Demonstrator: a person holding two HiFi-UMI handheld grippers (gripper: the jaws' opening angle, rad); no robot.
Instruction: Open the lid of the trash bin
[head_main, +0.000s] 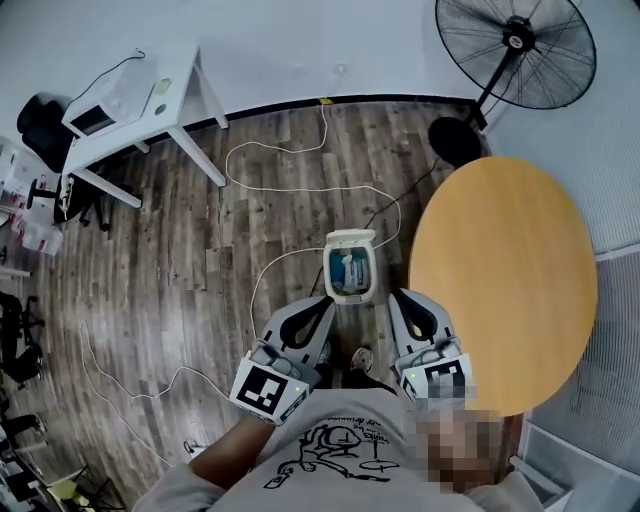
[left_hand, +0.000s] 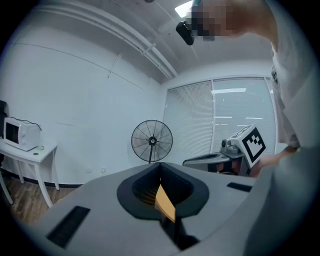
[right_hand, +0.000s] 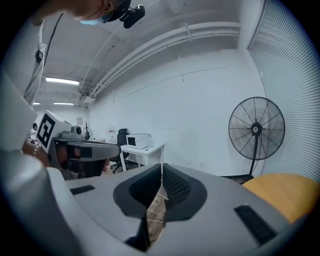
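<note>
Trash bin (head_main: 350, 297) is small and white, lid (head_main: 350, 240) flipped up, on the wood floor (head_main: 200, 250) right by the round counter's (head_main: 500, 280) edge. Left tongs (head_main: 325, 303) and right tongs (head_main: 400, 297) are both pinched closed and empty, hovering just short of it, one on each side.

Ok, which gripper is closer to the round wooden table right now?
Right. In the head view the right gripper sits just beside the round wooden table, at its near edge. The left gripper is farther off, on the opposite side of the trash bin.

Trash bin (head_main: 329, 272), lid (head_main: 351, 239) raised, round table (head_main: 500, 280) beside
</note>
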